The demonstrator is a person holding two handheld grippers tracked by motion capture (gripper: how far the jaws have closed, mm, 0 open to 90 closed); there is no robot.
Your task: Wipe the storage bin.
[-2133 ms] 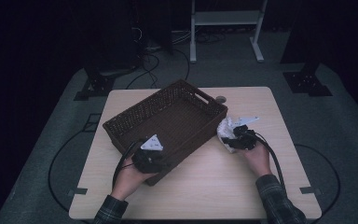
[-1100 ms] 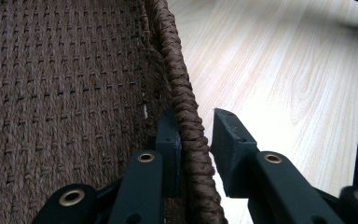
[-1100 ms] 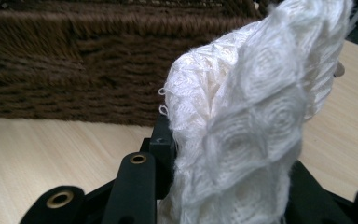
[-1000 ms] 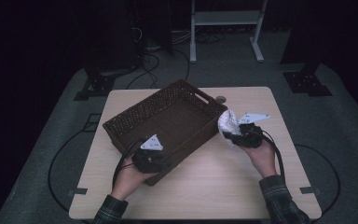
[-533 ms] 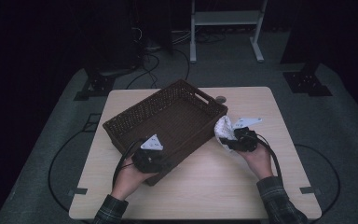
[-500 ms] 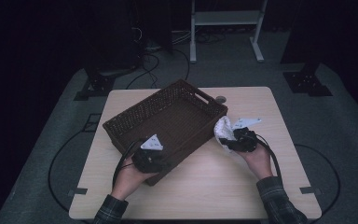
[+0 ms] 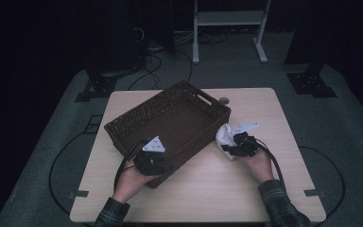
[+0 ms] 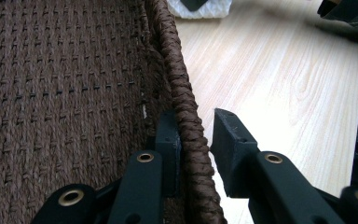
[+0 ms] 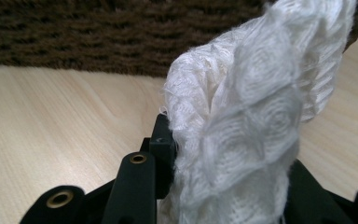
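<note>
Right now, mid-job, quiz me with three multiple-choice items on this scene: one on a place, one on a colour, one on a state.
1. Where is the white cloth?
A. Inside the basket
B. On the table beside the basket's right side
C. On the floor

2. What colour is the woven basket?
A. Dark brown
B. White
C. Green

3. What is the left claw doing?
A. Hanging open above the table
B. Holding the cloth
C. Straddling the basket's rim

Answers: 1 B, the high view shows the cloth in the right claw just outside the basket, on the table. 2 A, every view shows brown weave. 3 C, the left gripper view shows one jaw inside the braided rim and one outside it.
</note>
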